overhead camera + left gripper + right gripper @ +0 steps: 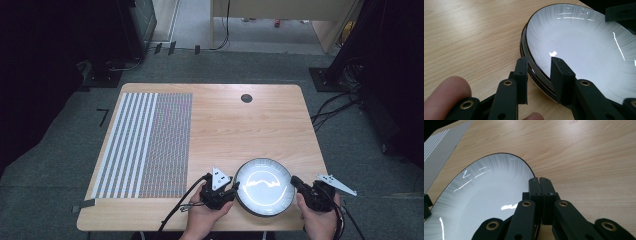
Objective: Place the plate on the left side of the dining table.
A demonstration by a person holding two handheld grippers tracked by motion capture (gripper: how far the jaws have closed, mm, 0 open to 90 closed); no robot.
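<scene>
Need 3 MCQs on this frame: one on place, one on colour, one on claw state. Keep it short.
1. Where on the table is the plate?
A. far left corner
B. near edge, right of middle
C. on the striped mat

2. What colour is the plate's inside?
A. white
B. red
C. green

3. How do the left claw jaws stand?
A. shut tight, nothing between
B. apart, one each side of the plate rim
C. lifted well above the table

Key: 1 B, high view shows it at the near edge between both hands. 2 A, both gripper views show glossy white with a dark rim. 3 B, left gripper view shows the rim passing between them.
</scene>
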